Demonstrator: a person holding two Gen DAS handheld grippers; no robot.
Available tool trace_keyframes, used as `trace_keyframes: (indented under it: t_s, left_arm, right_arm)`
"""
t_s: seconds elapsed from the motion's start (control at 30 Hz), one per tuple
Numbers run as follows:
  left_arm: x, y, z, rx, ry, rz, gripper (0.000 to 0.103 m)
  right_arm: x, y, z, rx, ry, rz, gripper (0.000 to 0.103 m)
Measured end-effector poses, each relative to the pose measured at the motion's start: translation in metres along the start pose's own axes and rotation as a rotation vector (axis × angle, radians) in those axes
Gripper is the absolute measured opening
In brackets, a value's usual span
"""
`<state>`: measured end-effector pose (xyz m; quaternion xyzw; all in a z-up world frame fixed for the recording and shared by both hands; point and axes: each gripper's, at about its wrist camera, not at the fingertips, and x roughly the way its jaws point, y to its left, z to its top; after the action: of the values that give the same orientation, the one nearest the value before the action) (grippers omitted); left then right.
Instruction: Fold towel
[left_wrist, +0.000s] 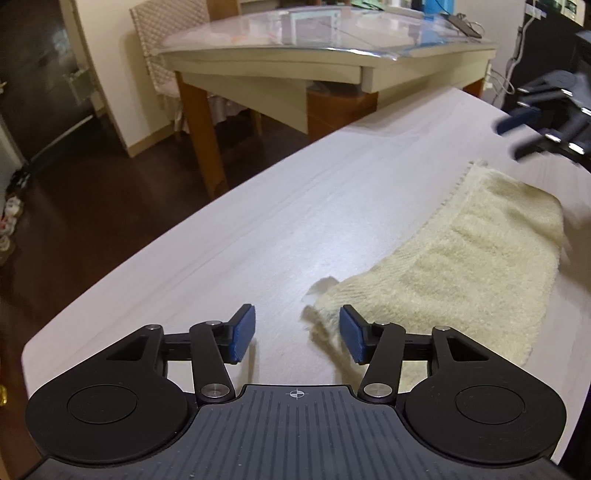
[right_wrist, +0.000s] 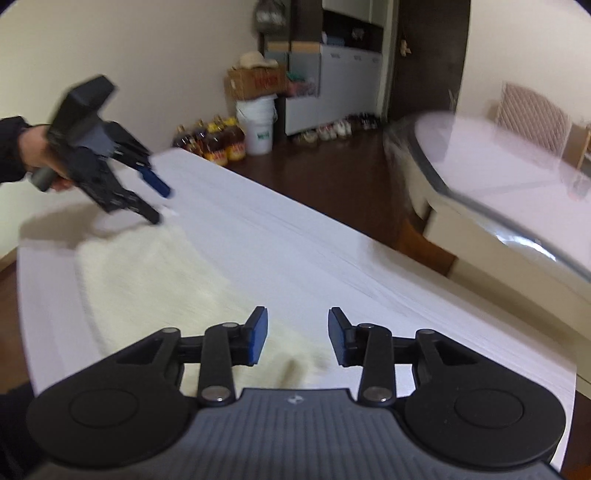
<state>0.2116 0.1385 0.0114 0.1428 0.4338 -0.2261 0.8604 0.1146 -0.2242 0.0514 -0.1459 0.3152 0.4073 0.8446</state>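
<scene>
A cream towel (left_wrist: 461, 266) lies folded into a long strip on the white table (left_wrist: 258, 221). My left gripper (left_wrist: 297, 336) is open and empty, just above the towel's near corner, which sits by its right fingertip (left_wrist: 351, 336). My right gripper (left_wrist: 517, 136) shows blurred at the far right, open, above the towel's far end. In the right wrist view my right gripper (right_wrist: 297, 336) is open and empty over the towel's near end (right_wrist: 155, 280). The left gripper (right_wrist: 155, 201) shows there at the far left, held by a hand, open above the towel's far corner.
A glass-topped dining table (left_wrist: 332, 48) with wooden legs stands beyond the white table, with a chair (left_wrist: 166, 40) behind it. Dark wood floor (left_wrist: 92, 184) lies to the left. Bottles (right_wrist: 210, 142), a white bucket (right_wrist: 258, 125) and cabinets stand by the far wall.
</scene>
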Motion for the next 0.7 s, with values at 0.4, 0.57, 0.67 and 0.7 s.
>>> trace_keyframes:
  t_s: [0.4, 0.57, 0.67, 0.7]
  left_arm:
    - [-0.043, 0.016, -0.032, -0.069, -0.055, 0.076, 0.078]
    - [-0.058, 0.02, -0.047, -0.065, -0.069, 0.098, 0.093]
    - [-0.065, 0.025, -0.056, -0.074, -0.081, 0.098, 0.093]
    - [-0.066, 0.026, -0.057, -0.076, -0.085, 0.096, 0.093]
  right_arm:
    - [0.039, 0.198, 0.01, -0.297, -0.023, 0.021, 0.039]
    - [0.069, 0.238, 0.018, -0.385, 0.002, -0.051, 0.036]
    - [0.086, 0.253, 0.021, -0.432, 0.02, -0.099, 0.035]
    - [0.091, 0.257, 0.021, -0.447, 0.026, -0.115, 0.034]
